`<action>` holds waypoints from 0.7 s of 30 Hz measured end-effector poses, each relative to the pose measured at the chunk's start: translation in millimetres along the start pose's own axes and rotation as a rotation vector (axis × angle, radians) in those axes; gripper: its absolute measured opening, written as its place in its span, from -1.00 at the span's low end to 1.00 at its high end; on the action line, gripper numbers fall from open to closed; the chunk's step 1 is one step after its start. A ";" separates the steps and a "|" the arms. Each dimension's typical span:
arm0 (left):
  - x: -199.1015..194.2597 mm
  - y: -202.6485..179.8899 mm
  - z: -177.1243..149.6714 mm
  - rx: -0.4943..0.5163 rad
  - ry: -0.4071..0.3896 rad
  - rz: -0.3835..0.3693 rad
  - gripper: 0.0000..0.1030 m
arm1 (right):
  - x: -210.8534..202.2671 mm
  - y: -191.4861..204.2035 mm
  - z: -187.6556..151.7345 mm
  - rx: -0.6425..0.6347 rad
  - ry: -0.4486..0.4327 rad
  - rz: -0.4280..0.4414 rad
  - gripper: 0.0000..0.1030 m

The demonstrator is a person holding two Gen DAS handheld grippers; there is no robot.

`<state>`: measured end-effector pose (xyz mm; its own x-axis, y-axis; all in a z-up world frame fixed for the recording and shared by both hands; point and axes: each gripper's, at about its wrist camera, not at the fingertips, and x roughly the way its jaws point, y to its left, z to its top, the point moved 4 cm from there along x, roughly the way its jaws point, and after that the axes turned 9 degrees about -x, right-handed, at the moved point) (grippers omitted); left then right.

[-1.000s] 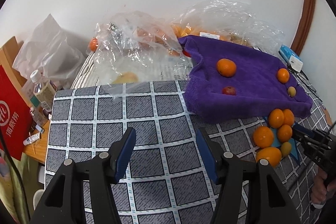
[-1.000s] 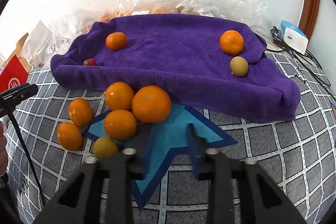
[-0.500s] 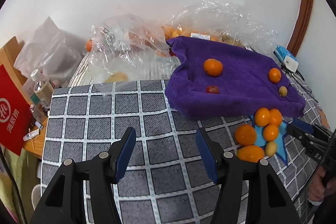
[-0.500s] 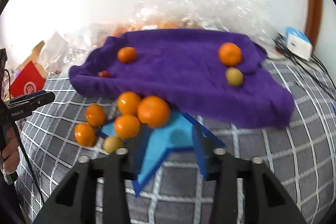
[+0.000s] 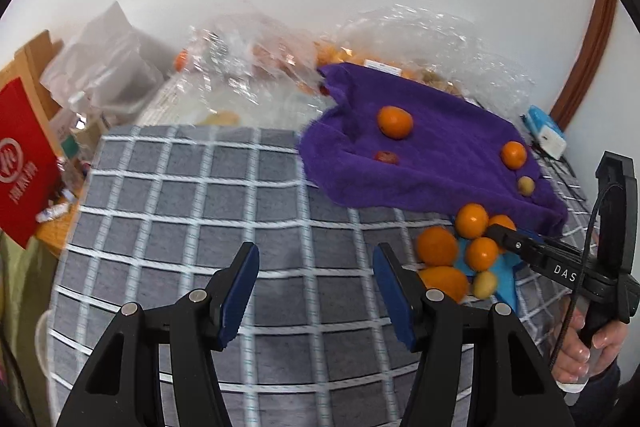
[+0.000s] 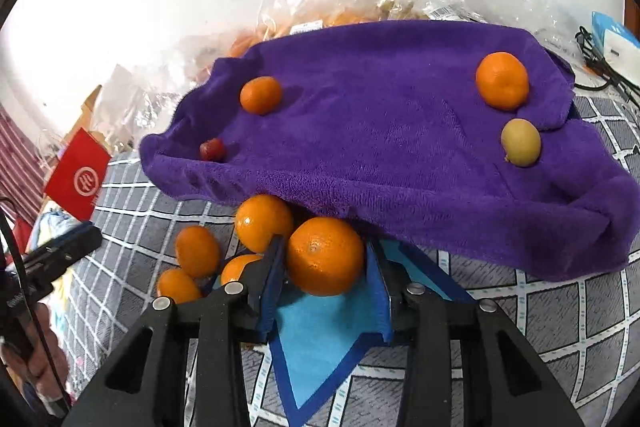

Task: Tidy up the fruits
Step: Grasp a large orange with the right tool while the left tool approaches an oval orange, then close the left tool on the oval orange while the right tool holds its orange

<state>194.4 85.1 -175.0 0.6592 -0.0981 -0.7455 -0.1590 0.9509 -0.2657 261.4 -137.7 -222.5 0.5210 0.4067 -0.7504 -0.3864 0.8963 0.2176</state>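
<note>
**Right gripper straddling large orange; left gripper idle**

My right gripper [image 6: 325, 269] stands open, its blue pads on either side of the largest orange [image 6: 325, 255]; I cannot tell whether the pads touch the peel. This orange rests on a blue star-shaped mat [image 6: 320, 339], just beside four smaller oranges clustered at the front edge of the purple towel [image 6: 400, 155]. On the towel lie two oranges, a small red fruit [image 6: 212, 149] and a yellow-green fruit [image 6: 521, 142], well apart from one another.

My left gripper [image 5: 316, 291] is open and holds nothing, above the grey checked cloth [image 5: 180, 195] covering the desk. Clear plastic bags [image 5: 248, 67] of fruit sit behind the towel.
</note>
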 end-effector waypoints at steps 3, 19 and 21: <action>5.3 -13.3 -10.5 -0.003 0.023 -0.059 0.11 | -20.7 -10.4 -5.4 0.017 -0.035 -0.017 -0.25; 46.3 -73.3 -48.0 0.136 0.039 -0.059 0.10 | -57.1 -68.6 -48.4 0.007 -0.068 -0.200 -0.23; 46.2 -72.3 -48.3 0.135 0.027 -0.058 -0.02 | -54.4 -65.8 -49.8 -0.019 -0.056 -0.229 -0.22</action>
<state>200.9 -2.3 -219.8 0.6445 -0.1598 -0.7477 -0.0199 0.9741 -0.2253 220.7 -227.6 -227.1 0.6379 0.2027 -0.7429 -0.2675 0.9630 0.0331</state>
